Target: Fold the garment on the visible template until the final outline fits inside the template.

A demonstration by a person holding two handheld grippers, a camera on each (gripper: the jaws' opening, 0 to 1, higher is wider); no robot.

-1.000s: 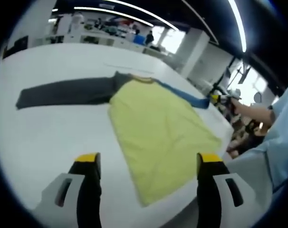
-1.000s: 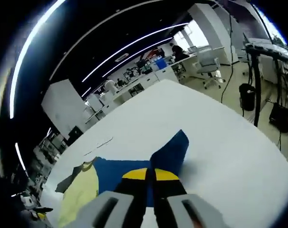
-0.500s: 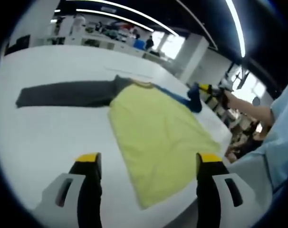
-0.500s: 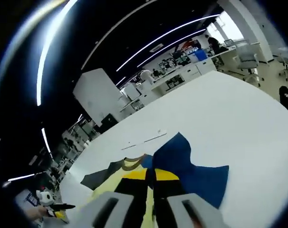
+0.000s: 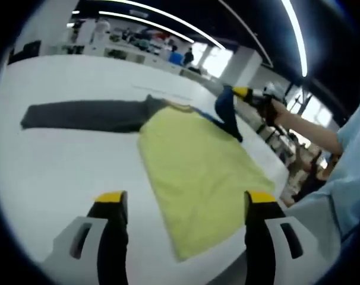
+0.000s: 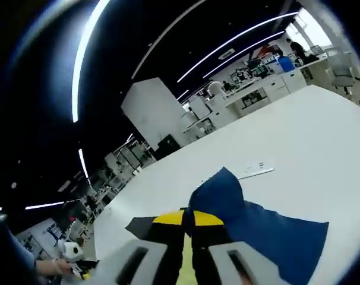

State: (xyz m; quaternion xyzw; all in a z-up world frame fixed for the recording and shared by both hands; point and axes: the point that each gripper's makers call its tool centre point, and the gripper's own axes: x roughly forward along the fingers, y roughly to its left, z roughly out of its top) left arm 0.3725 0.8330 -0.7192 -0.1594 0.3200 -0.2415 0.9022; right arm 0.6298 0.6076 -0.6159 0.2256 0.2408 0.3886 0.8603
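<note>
A long-sleeved shirt lies flat on the white table (image 5: 61, 172). Its yellow body (image 5: 198, 172) is in the middle, and a grey sleeve (image 5: 79, 116) stretches out to the left. The blue sleeve (image 5: 227, 113) is lifted off the table and hangs over the body's far right edge, with my right gripper (image 5: 242, 92) shut on its end. In the right gripper view, the blue sleeve (image 6: 257, 222) drapes from my right gripper (image 6: 189, 218), and the grey sleeve (image 6: 141, 225) shows behind. My left gripper (image 5: 186, 199) hovers open above the table, short of the shirt's near hem.
A thin taped line (image 5: 162, 92) marks the table beyond the collar, and a taped line (image 6: 257, 170) also shows from the right gripper. A person's forearm (image 5: 305, 127) and pale blue clothing (image 5: 346, 178) are at the right. The table's edge (image 5: 284, 172) runs close to the shirt's right side. Desks and people stand far behind.
My right gripper has raised the blue sleeve off the table and carried it inward over the yellow body. The left gripper has stayed open in place.
</note>
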